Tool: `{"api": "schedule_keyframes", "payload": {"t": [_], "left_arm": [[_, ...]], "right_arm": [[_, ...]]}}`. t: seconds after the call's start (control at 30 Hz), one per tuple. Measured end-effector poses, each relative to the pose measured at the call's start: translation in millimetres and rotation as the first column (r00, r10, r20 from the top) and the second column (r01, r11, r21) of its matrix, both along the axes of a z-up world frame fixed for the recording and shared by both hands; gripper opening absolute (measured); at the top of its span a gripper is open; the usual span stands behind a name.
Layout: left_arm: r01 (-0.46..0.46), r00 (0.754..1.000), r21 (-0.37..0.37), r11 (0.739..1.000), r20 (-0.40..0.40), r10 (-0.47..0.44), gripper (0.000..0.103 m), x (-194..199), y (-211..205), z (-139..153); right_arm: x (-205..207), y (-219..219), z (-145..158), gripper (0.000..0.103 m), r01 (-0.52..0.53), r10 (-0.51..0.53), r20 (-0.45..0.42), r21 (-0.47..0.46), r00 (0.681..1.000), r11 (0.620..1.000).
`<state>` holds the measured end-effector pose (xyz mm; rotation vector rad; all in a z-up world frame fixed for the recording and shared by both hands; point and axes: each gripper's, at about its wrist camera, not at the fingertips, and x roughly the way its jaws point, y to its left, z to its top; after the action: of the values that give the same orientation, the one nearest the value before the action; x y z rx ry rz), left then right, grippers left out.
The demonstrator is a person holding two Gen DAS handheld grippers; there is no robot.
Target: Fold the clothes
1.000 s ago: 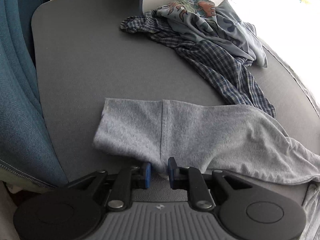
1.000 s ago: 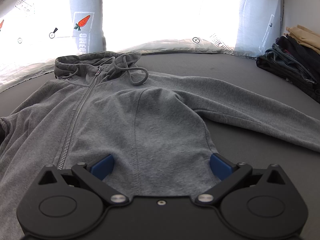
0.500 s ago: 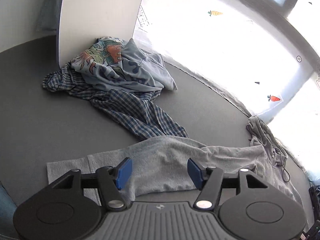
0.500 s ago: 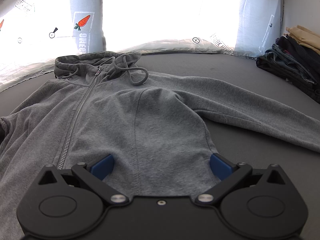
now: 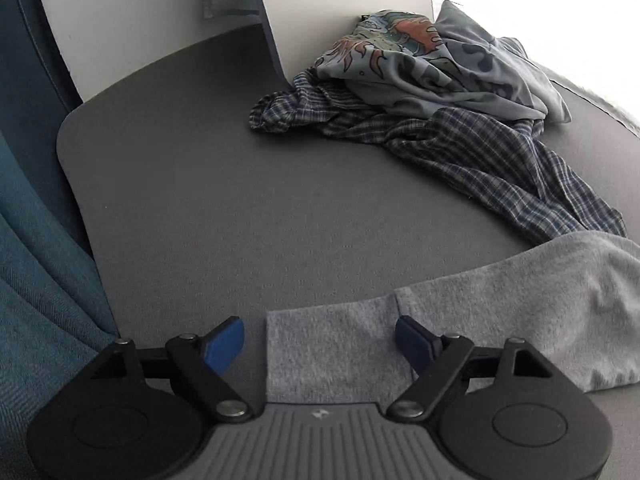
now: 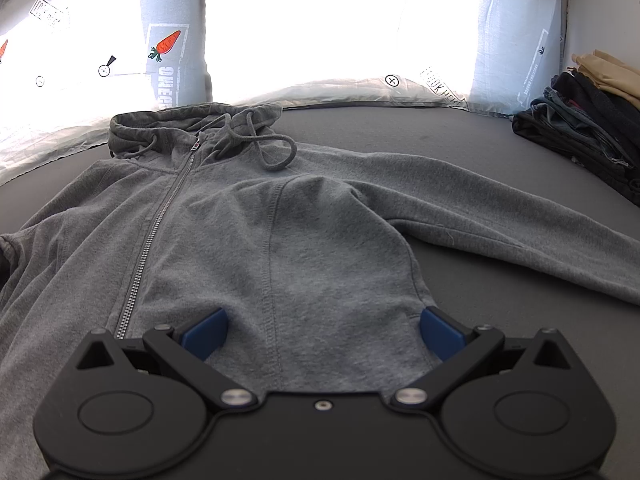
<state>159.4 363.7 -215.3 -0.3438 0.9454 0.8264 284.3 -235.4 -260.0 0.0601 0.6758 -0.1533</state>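
Observation:
A grey zip hoodie [image 6: 304,240] lies flat, front up, on the dark grey table [image 6: 460,136], hood at the far side and its right sleeve [image 6: 500,216] stretched out to the right. My right gripper [image 6: 322,330] is open and empty, low over the hoodie's lower front. In the left wrist view the hoodie's left sleeve [image 5: 500,320] lies flat with its cuff [image 5: 328,344] between the fingers of my left gripper [image 5: 320,344], which is open and holds nothing.
A plaid shirt [image 5: 460,148] and a printed blue-grey garment [image 5: 432,68] lie heaped at the table's far side by a white panel [image 5: 340,4]. A stack of dark folded clothes [image 6: 584,120] sits at the right edge. Blue fabric [image 5: 36,260] hangs at the left.
My left gripper, shut on the sleeve cuff a second ago, has opened and let it go; the cuff now lies flat. The left view swung about. The right gripper has not moved.

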Motion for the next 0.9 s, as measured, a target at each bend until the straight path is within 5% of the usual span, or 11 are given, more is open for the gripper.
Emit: {"api": "schedule_keyframes", "payload": {"t": [0.1, 0.13, 0.27, 0.4, 0.5, 0.63, 0.67, 0.77, 0.9], "left_arm": [[-0.060, 0.996, -0.091, 0.994, 0.064, 0.066, 0.081, -14.7, 5.7, -2.0], [-0.072, 0.994, -0.077, 0.994, 0.075, 0.078, 0.073, -17.7, 3.1, -1.1], [-0.075, 0.992, -0.028, 0.997, 0.100, 0.077, 0.015, -17.8, -11.7, 4.6], [-0.084, 0.988, 0.011, 0.996, 0.130, 0.082, 0.012, -12.5, -18.3, 20.6], [-0.129, 0.979, 0.167, 0.978, 0.177, 0.099, 0.012, -15.1, -18.8, 62.4], [-0.167, 0.960, 0.228, 0.959, 0.260, 0.105, 0.012, -21.8, -8.8, 108.2], [-0.181, 0.964, 0.255, 0.950, 0.238, 0.120, 0.002, -18.8, -5.6, 106.8], [-0.189, 0.981, 0.323, 0.928, 0.102, 0.164, 0.000, -9.3, 9.0, 85.1], [-0.234, 0.972, 0.135, 0.963, 0.060, 0.228, 0.001, -19.5, 27.7, 55.4]], "right_arm": [[0.1, 0.1, 0.0, 0.103, 0.000, 0.000, 0.000, 0.000, 1.000, 1.000], [0.0, 0.1, 0.0, 0.103, 0.000, 0.000, 0.000, 0.000, 1.000, 1.000], [-0.1, 0.0, 0.0, 0.103, 0.000, 0.000, 0.000, 0.000, 1.000, 1.000], [-0.1, 0.0, 0.1, 0.103, -0.001, 0.001, 0.001, 0.001, 1.000, 1.000], [-0.1, -0.2, 0.0, 0.103, -0.002, 0.002, 0.001, 0.001, 1.000, 1.000], [-0.1, -0.3, -0.3, 0.103, 0.000, 0.000, 0.001, 0.001, 1.000, 1.000], [-0.1, -0.2, -0.3, 0.103, 0.001, -0.001, 0.001, 0.002, 1.000, 1.000], [0.1, 0.1, -0.4, 0.103, 0.002, -0.002, 0.002, 0.002, 1.000, 1.000], [0.0, 0.5, -0.6, 0.103, 0.003, -0.003, 0.002, 0.003, 1.000, 1.000]]}}
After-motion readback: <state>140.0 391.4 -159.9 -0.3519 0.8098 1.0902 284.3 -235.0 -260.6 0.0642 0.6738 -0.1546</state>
